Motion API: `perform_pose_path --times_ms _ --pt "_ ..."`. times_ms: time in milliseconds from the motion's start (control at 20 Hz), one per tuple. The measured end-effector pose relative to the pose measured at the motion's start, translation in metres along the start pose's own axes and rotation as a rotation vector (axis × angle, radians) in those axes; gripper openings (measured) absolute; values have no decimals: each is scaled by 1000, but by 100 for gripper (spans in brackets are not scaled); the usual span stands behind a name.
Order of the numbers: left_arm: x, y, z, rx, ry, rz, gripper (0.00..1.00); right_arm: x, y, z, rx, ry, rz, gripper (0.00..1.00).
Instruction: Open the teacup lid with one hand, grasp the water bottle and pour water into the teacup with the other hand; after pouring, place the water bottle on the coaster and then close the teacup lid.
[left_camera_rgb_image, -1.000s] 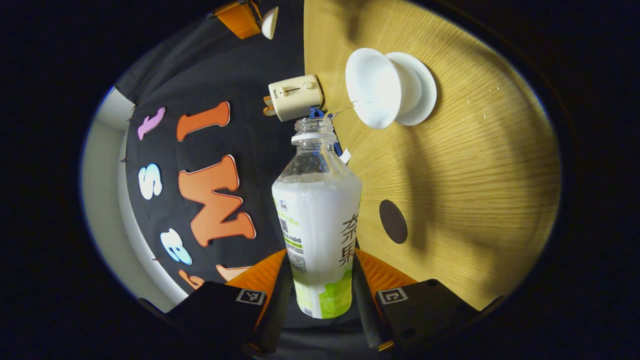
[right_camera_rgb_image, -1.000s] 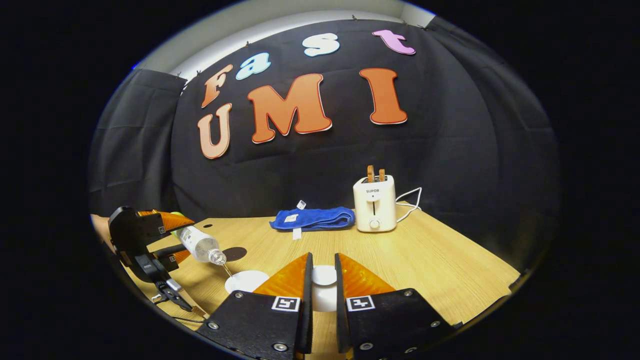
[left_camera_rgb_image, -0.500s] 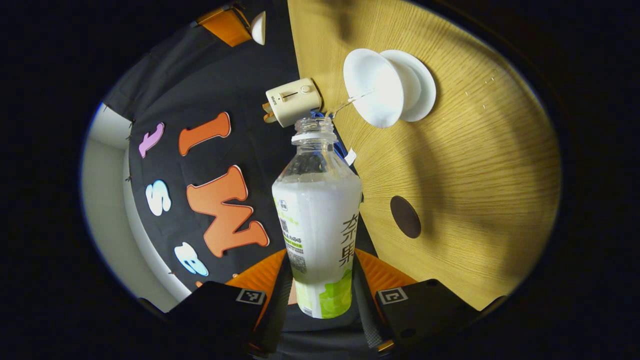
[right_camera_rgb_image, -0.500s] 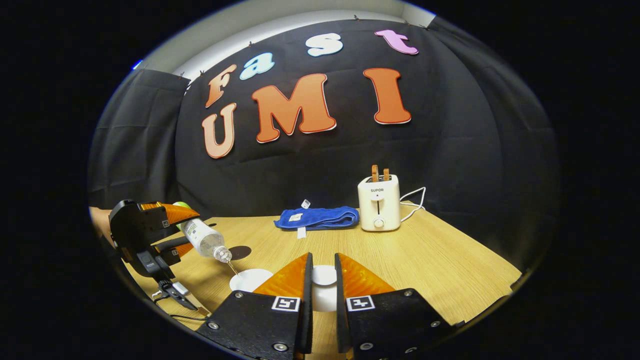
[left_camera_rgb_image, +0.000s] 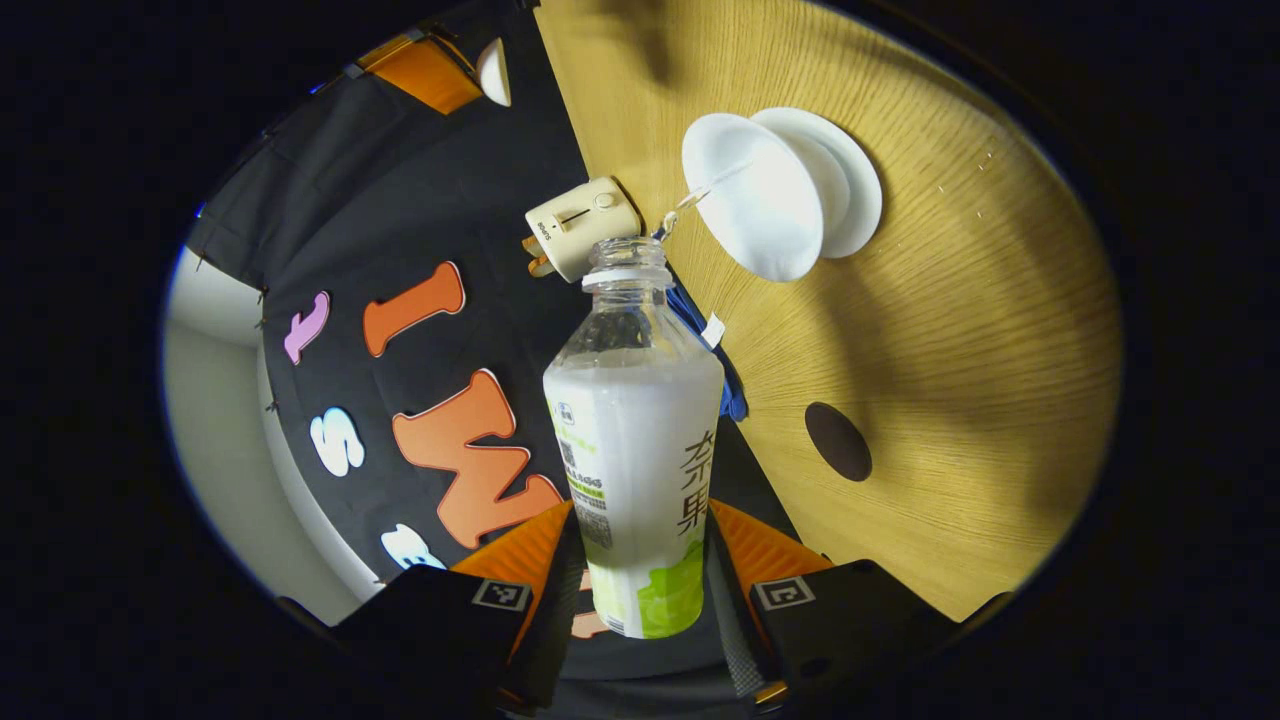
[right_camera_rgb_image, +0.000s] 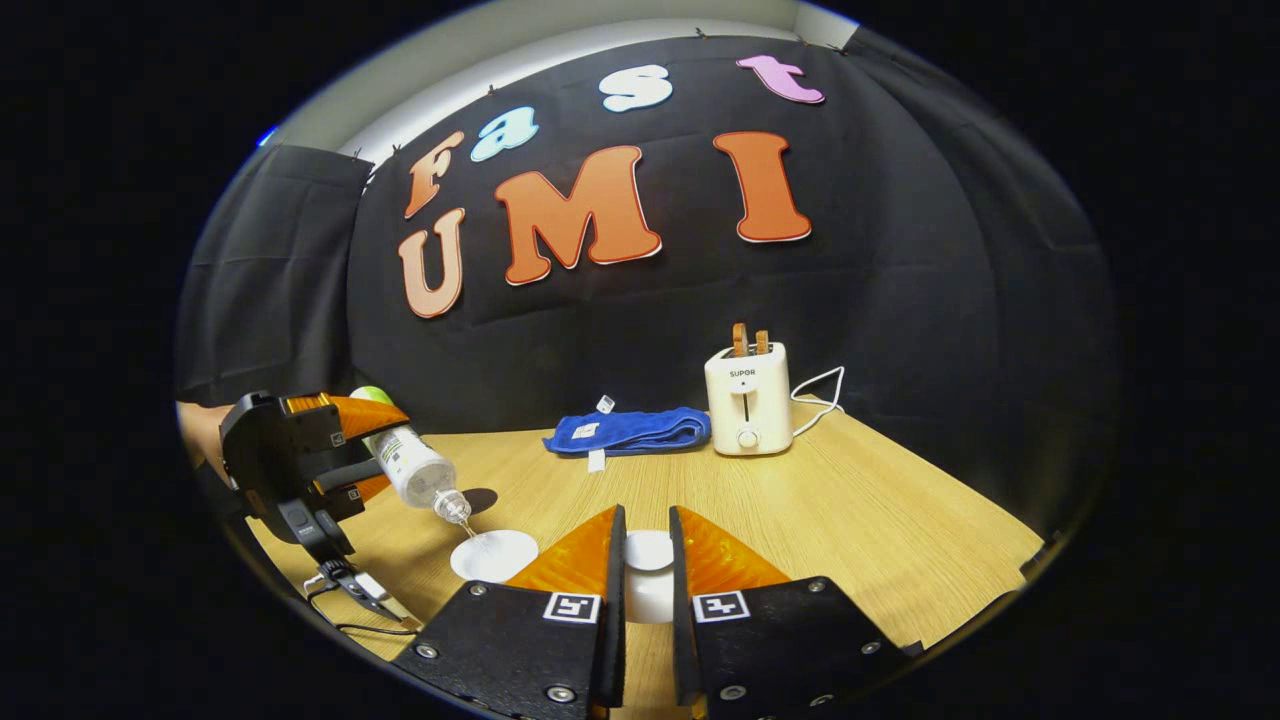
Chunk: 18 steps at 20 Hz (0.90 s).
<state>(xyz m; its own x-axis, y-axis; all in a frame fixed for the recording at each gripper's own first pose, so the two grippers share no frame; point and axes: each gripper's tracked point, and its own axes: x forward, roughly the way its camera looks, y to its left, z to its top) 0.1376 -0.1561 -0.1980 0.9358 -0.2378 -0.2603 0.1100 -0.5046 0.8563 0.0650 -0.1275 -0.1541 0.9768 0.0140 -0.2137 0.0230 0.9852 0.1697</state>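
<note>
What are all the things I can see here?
Water bottle: one, clear with white and green label, tilted, pouring a thin stream.
Teacup: one, white, open, on its saucer.
Saucer: one, white, on the table.
Lid: one, white, held away from the cup.
Coaster: one, dark, round, bare.
Toaster: one, cream, back of table.
Towel: one, blue, folded, beside the toaster.
Table: one, light wood.
Left gripper: jaws shut on the bottle.
Right gripper: jaws shut on the lid.
</note>
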Motion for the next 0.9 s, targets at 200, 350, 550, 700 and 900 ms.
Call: perform_pose_path --times_ms 200,350,550,700,900 --pt "3 -2 -2 29 -6 -23 66 -1 -3 -3 11 11 -1 19" --pt "5 3 -3 67 -6 -18 65 -3 -4 -5 -5 15 -1 19" --pt "5 9 -5 131 2 1 66 -3 -3 -3 -4 14 5 19" --pt "5 17 -6 177 9 20 67 -4 -4 -4 -11 17 5 19" --pt "1 29 -9 211 8 51 66 -4 -1 -2 -20 22 9 19"
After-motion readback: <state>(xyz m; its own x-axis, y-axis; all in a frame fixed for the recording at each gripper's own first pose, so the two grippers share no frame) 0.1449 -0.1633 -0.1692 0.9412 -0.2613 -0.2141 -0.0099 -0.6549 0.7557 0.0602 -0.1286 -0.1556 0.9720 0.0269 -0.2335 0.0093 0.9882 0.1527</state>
